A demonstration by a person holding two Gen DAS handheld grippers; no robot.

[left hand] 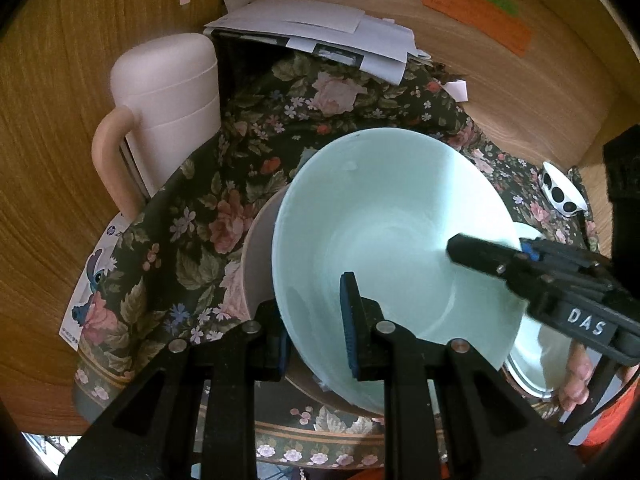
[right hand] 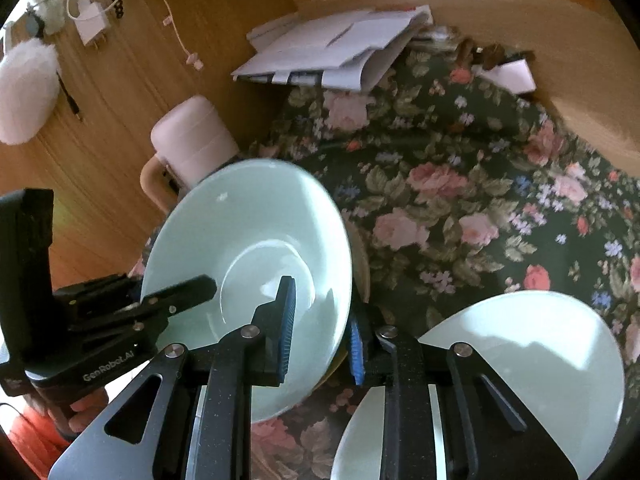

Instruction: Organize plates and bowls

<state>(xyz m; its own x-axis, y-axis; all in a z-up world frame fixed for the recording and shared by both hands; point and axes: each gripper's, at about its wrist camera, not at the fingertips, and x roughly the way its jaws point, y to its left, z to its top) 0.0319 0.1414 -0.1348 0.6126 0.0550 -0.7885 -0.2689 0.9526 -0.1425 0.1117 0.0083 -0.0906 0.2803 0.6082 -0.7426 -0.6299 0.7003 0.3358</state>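
On the tabletop (left hand: 172, 240), which a dark floral cloth covers, we find a pale green bowl (left hand: 384, 248) held tilted, its mouth turned toward both cameras. Both tongs grip it at once. Left tongs (left hand: 316, 336) straddle the near rim, one blue-padded finger inside and one outside, and appear clamped on the wall. Right tongs (right hand: 320, 332) pinch the opposite rim likewise, one pad inside, the other behind the outer wall. We judge the double grip is meant to steady a smooth, slippery bowl during a handover or a lowering.

Beneath and behind the green bowl sits a beige dish (left hand: 256, 268), its rim showing at the left; contact between the two cannot be confirmed. We take it as the likely nesting place. A white bowl (right hand: 532, 364) lies just beside, under the right tongs. A small spotted bowl (left hand: 562, 194) stands apart at the tabletop's far edge.

A pink jug (left hand: 168, 108) and loose papers (left hand: 320, 28) occupy the back. Risk: the rim slipping from either pad if one side releases early.
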